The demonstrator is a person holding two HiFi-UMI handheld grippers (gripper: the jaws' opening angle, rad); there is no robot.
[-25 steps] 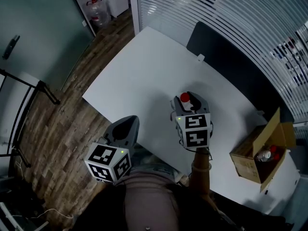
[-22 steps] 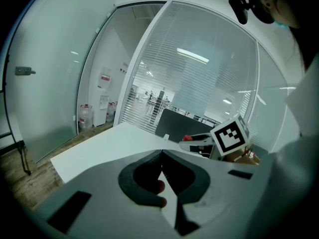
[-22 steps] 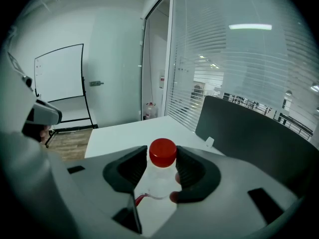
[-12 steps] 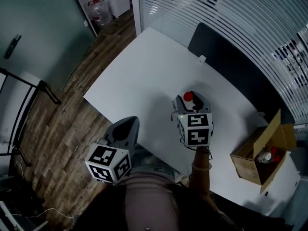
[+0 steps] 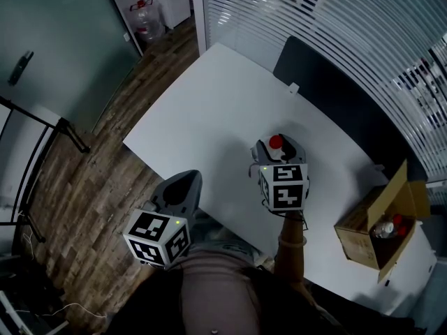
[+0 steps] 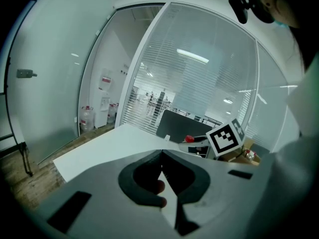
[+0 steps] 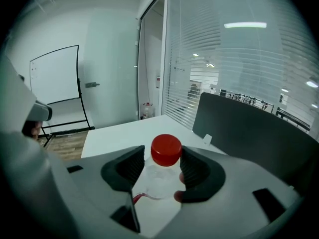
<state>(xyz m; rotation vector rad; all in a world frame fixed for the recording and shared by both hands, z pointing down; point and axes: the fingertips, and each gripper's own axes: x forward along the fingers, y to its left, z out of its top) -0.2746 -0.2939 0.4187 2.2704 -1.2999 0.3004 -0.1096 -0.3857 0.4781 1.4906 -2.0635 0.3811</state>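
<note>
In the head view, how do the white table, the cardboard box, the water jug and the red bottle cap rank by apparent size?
1. white table
2. cardboard box
3. water jug, farther away on the floor, so it looks smaller
4. red bottle cap

The bottle (image 7: 158,178) was clear with a red cap, set between the black-padded jaws of the grey right gripper (image 7: 159,171). The left gripper (image 6: 162,171) was the same grey and black. Each carried a cube of black-and-white square markers. The surface (image 5: 209,110) was white. The floor (image 5: 91,180) at the left showed brown wood planks. The box (image 5: 355,239) at lower right was tan cardboard.
</note>
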